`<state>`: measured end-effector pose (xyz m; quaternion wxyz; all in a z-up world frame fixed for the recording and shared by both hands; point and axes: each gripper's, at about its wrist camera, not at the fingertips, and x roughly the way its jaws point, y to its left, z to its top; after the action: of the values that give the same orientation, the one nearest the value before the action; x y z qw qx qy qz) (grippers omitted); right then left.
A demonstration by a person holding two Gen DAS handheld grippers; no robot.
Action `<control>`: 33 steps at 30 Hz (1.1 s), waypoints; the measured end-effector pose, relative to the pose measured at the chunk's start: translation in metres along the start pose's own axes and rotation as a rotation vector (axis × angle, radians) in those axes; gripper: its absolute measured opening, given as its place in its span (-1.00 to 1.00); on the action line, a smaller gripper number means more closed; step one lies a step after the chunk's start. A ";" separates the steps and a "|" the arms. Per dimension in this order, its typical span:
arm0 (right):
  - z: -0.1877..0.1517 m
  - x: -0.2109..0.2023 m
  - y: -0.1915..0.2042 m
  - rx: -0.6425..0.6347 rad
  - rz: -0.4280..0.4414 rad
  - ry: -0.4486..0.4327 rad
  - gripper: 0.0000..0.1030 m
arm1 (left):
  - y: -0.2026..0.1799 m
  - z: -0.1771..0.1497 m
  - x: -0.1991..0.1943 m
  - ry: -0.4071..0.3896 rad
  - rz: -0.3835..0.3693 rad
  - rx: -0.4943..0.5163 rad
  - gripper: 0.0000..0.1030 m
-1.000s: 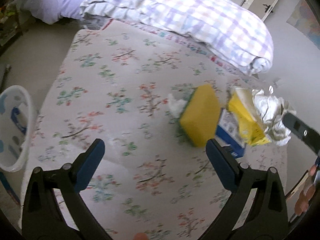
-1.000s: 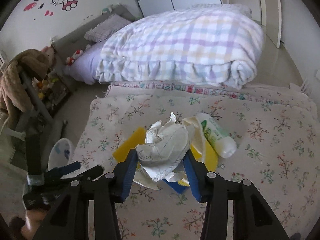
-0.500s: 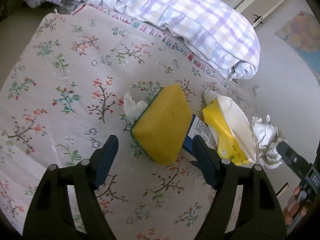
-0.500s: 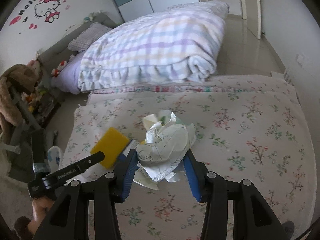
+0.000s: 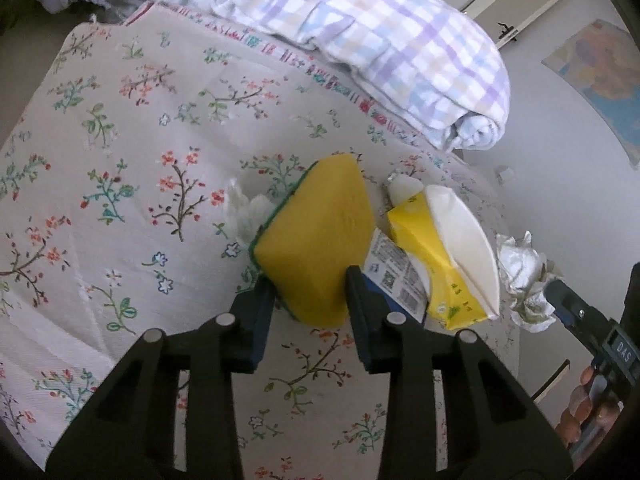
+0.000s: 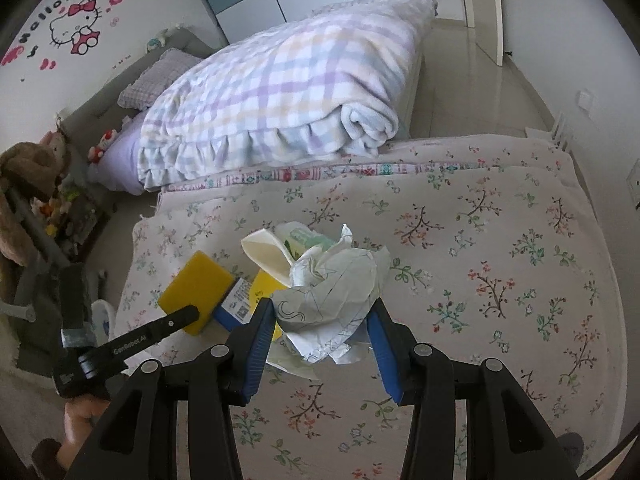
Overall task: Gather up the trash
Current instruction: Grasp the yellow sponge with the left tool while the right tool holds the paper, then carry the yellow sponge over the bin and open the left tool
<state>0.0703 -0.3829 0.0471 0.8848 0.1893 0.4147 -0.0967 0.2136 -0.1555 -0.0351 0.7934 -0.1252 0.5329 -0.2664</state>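
A: While you look down over the bed (image 6: 500, 264), what takes up the most room?

B: The folded checked blanket (image 6: 280, 92) fills the far end, with one lilac pillow (image 6: 120, 160) beside it. Nearer lies the flowered sheet, and all the litter sits on it in one cluster.

A: What is in that cluster?

B: One yellow sponge (image 5: 320, 236) with a green underside, one yellow tissue pack (image 5: 440, 256) touching a blue-and-white box (image 5: 396, 276), one white tube (image 6: 304, 238) behind them, and one small white tissue (image 5: 244, 212) tucked against the sponge's far edge.

A: And your tongs?

B: My left tongs (image 5: 308, 300) are closing, their blue pads at either side of the sponge's near corner; the box lies just beside the right pad. My right tongs (image 6: 320, 332) are part-way open and clamped on one crumpled paper ball (image 6: 332, 296), lifted above the tissue pack.
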 end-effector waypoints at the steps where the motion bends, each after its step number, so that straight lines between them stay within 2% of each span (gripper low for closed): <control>1: 0.000 -0.001 0.001 0.000 0.001 -0.002 -0.07 | -0.001 0.000 -0.003 -0.005 -0.002 0.008 -0.30; 8: 0.002 -0.001 0.016 -0.018 0.026 -0.010 -0.07 | -0.004 -0.002 -0.027 -0.045 0.014 0.067 -0.31; 15: 0.001 0.007 0.044 -0.047 0.054 0.003 -0.07 | 0.008 -0.003 -0.047 -0.077 0.052 0.086 -0.31; 33: -0.012 0.038 0.129 -0.154 0.117 0.042 -0.06 | 0.087 -0.002 -0.113 -0.155 0.137 -0.003 -0.30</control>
<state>0.1284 -0.2610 0.0440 0.8919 0.1468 0.4277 -0.0088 0.2042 -0.0204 0.0104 0.8483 -0.1099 0.4778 -0.2001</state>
